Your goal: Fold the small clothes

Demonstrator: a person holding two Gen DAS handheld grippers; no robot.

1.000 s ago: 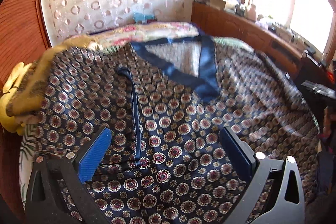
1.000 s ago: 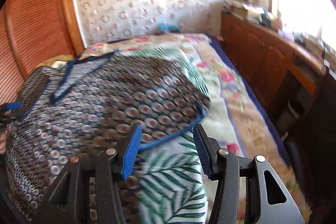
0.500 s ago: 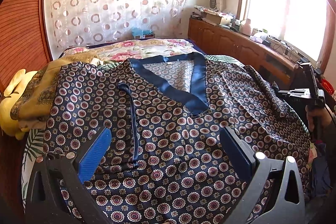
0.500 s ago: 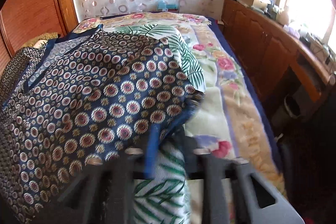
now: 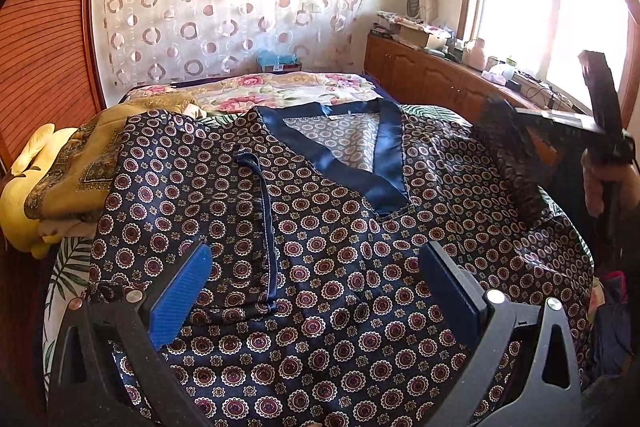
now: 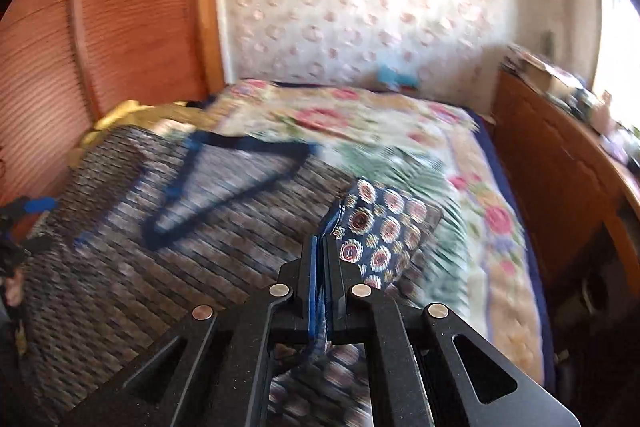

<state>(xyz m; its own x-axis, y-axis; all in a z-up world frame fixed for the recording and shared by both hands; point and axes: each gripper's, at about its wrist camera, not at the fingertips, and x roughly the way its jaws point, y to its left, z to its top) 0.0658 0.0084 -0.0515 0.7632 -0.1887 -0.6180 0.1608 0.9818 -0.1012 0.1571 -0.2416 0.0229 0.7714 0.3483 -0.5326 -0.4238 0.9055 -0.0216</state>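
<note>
A navy patterned V-neck top [image 5: 320, 235] with a plain blue collar lies spread on the bed. Its left sleeve is folded in over the body. My left gripper [image 5: 316, 291] is open and empty, hovering over the lower front of the top. My right gripper [image 6: 322, 255] is shut on the right sleeve [image 6: 380, 227] and holds it lifted above the top [image 6: 160, 247]. In the left wrist view the right gripper [image 5: 560, 131] shows at the far right with the sleeve hanging from it.
A floral bedspread [image 5: 280, 91] covers the bed. A yellow and gold pile of cloth [image 5: 52, 179] sits at the left edge. A wooden cabinet [image 5: 432, 75] with clutter runs along the right under the window. A wooden panel wall [image 6: 100, 47] stands at the left.
My right gripper closed on the edge of the right sleeve and lifted it up and inward. My left gripper stayed open and pulled back a little higher.
</note>
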